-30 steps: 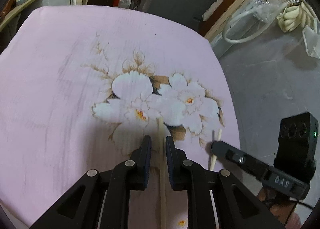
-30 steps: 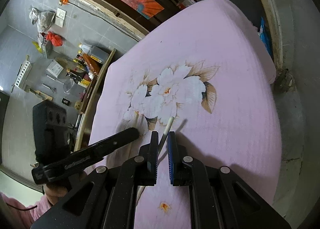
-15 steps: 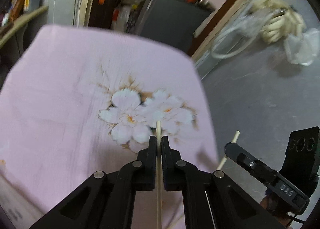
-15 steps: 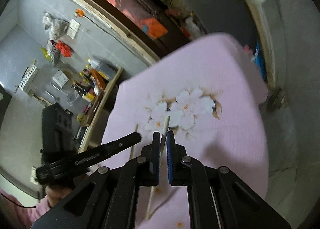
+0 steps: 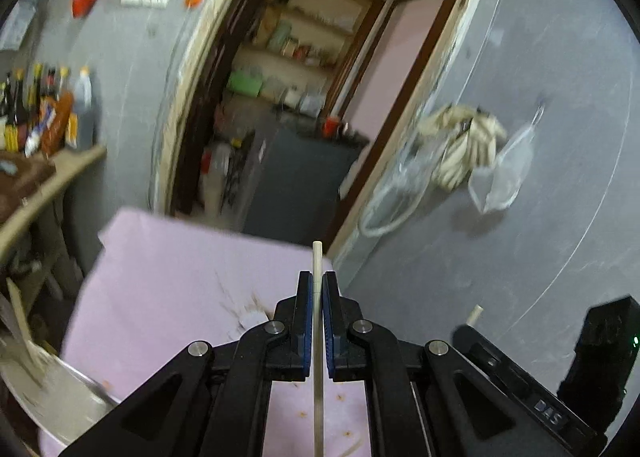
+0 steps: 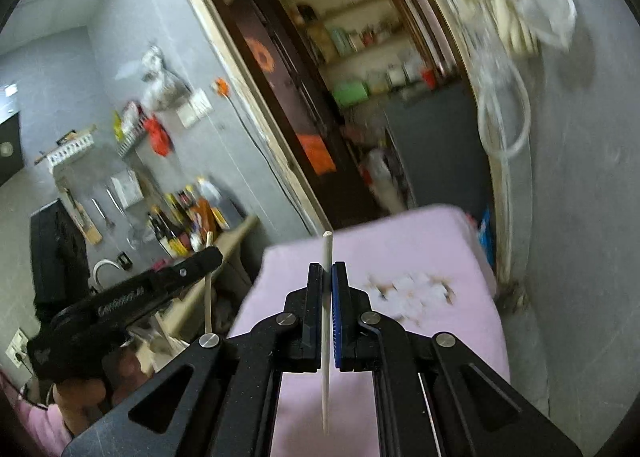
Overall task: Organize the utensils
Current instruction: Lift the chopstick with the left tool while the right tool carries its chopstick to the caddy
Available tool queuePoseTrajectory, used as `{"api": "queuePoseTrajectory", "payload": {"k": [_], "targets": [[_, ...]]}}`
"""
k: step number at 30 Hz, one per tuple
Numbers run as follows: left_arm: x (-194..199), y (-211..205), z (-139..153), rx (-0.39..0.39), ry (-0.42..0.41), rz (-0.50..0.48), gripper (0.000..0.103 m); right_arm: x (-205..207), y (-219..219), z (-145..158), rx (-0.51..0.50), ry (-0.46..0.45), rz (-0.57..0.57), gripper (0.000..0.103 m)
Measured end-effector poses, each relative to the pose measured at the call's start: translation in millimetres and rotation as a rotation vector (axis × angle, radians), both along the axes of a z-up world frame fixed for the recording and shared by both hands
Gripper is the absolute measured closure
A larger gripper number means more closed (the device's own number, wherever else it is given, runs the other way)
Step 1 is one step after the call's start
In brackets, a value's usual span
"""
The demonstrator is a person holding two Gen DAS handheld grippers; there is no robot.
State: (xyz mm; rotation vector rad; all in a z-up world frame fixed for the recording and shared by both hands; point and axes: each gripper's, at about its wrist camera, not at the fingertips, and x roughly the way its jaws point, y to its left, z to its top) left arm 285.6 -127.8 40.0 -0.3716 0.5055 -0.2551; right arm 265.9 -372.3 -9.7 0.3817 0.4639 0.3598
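Both hand-held grippers are up off the table, each pinching one chopstick. Left gripper (image 5: 316,285) has its blue pads pressed against a pale wooden chopstick (image 5: 317,261), whose blunt end pokes out just past the fingertips while the rest runs back under the tool. Right gripper (image 6: 327,277) is clamped the same way on a white chopstick (image 6: 326,321), which sits slightly tilted between the jaws, its tapered end pointing back toward the holder.

Below lies the pink cloth (image 5: 168,277) covering the table, and a metal bowl (image 5: 60,397) shows at the lower left of the left view.

These sticks look light, stiff and smooth, so I judge weight is no trouble; pivoting and slipping are. Each is held near its thick end, leaving a long unsupported tail that may swing about the pinch. A grip nearer the middle would likely steady it.
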Motion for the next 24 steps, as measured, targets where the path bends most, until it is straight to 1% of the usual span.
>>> {"api": "queuePoseTrajectory", "payload": {"k": [2,5,8,10,12,14,16,18,19,21,24], "targets": [[-4.8,26.0,16.1,-0.005,-0.027,0.006,0.098,-11.4,16.5,23.1,-0.004,-0.049,0.008,0.099],[-14.6,69.4,32.1,0.002,-0.062,0.027,0.098,-22.7,50.6,51.9,-0.015,-0.113,0.032,0.099],[-25.2,108.7,36.0,0.042,-0.102,0.069,0.098,-33.3,82.2,66.5,-0.010,-0.162,0.054,0.099],[-29.4,135.1,29.7,0.046,-0.129,0.095,0.098,-39.4,99.8,68.4,-0.002,-0.176,0.062,0.099],[-34.1,158.0,18.5,0.017,-0.176,0.100,0.098,-40.5,117.3,64.9,0.011,-0.187,0.069,0.099],[-34.9,170.1,5.1,-0.016,-0.210,0.119,0.098,-40.7,135.4,58.0,-0.002,-0.196,0.065,0.099],[-30.8,178.5,-10.8,-0.045,-0.218,0.141,0.098,-41.6,152.6,50.1,-0.032,-0.202,0.050,0.099],[-24.3,185.2,-27.7,-0.063,-0.209,0.176,0.098,-39.2,168.2,37.6,-0.072,-0.190,0.034,0.099],[-21.6,184.8,-33.8,-0.068,-0.204,0.188,0.098,-41.0,171.6,34.2,-0.074,-0.183,0.036,0.099],[-18.8,188.0,-45.6,-0.047,-0.204,0.235,0.098,-38.8,179.3,23.5,-0.097,-0.173,0.034,0.099],[-17.5,192.9,-52.9,-0.004,-0.214,0.277,0.098,-34.1,189.7,10.4,-0.125,-0.149,0.042,0.099]]}}
